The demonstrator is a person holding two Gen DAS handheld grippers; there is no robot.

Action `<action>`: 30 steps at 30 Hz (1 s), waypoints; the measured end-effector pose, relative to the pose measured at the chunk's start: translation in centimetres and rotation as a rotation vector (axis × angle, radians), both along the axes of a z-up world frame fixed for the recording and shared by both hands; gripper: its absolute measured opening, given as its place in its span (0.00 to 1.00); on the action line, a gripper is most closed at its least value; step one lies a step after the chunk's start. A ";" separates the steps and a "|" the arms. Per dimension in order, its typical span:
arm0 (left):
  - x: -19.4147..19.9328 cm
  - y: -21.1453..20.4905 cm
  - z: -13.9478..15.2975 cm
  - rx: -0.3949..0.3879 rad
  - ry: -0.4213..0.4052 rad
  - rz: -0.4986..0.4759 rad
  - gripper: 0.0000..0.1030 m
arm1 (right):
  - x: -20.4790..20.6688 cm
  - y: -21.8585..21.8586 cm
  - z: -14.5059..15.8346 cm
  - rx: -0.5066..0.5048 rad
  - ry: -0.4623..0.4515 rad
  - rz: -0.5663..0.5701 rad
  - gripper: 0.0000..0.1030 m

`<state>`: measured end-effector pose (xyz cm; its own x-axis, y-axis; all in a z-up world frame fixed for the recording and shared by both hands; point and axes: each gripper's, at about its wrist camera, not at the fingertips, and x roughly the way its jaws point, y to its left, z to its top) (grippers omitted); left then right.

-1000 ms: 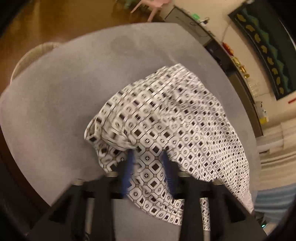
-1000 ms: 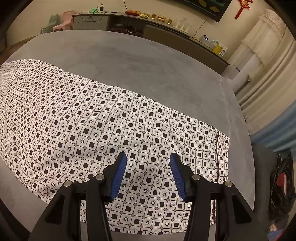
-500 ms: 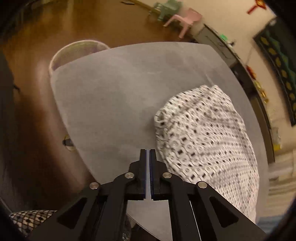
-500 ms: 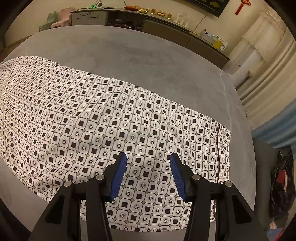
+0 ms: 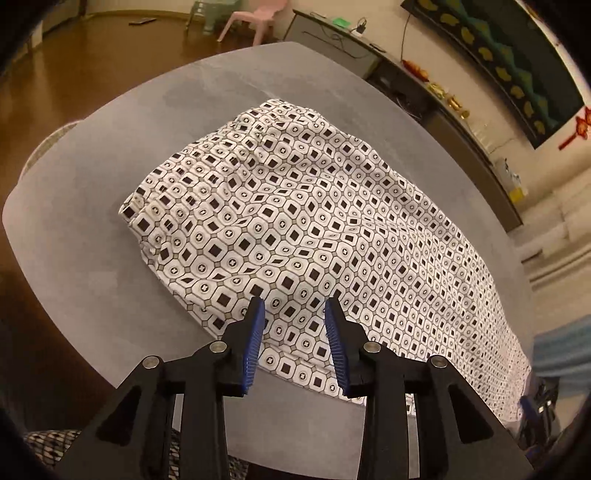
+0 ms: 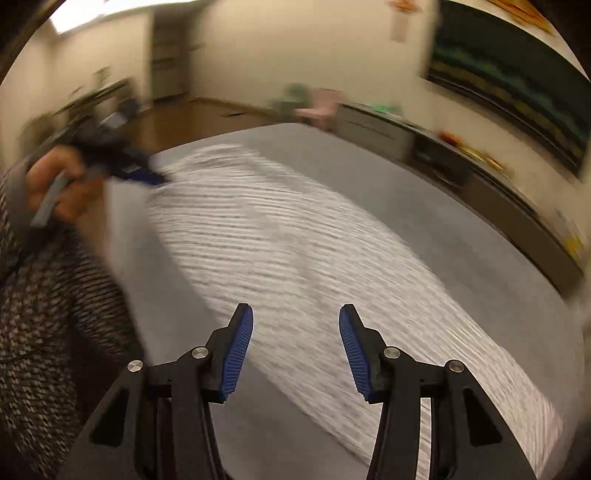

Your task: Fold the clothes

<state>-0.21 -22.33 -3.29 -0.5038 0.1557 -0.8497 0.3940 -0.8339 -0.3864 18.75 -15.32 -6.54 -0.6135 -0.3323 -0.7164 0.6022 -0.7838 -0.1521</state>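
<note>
A white cloth with a black square pattern (image 5: 314, 221) lies spread across the grey table (image 5: 110, 129), its left end bunched in small folds. My left gripper (image 5: 294, 301) hovers over the cloth's near edge; its jaws are opening and the blue pads press on nothing. The right wrist view is blurred by motion. There my right gripper (image 6: 295, 308) stands open above the cloth (image 6: 295, 240), holding nothing. At the upper left of that view a person's hand (image 6: 55, 184) holds the left gripper (image 6: 147, 179) at the cloth's far end.
A patterned sleeve (image 6: 48, 314) fills the left of the right wrist view. A round bin (image 5: 48, 144) peeks out past the table's left edge. Beyond the table are a wooden floor, a pink chair (image 5: 258, 22) and a long low cabinet (image 5: 332, 40) along the wall.
The left gripper came off the bunched cloth end, stood shut beside the cloth over bare table, and now has opened over the cloth's near edge. The right wrist view has swung left and blurred.
</note>
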 end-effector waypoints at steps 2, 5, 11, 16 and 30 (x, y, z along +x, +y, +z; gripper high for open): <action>0.3 -0.6 -0.5 0.029 -0.008 0.011 0.36 | -0.2 -3.9 -1.2 0.046 0.007 0.080 0.49; 1.1 -2.1 -1.8 0.102 -0.027 0.038 0.36 | -2.4 -7.9 -3.3 0.093 -0.030 0.138 0.45; 2.3 -4.1 -2.9 0.192 -0.018 0.047 0.39 | -6.3 -11.1 -7.8 0.150 -0.099 0.109 0.35; 2.1 -3.4 -2.3 0.197 0.002 0.017 0.40 | -7.2 -10.7 -9.0 0.174 -0.102 0.083 0.02; -0.2 0.5 -2.3 -0.084 -0.027 -0.061 0.46 | -2.5 -8.8 -9.1 0.078 -0.169 0.148 0.06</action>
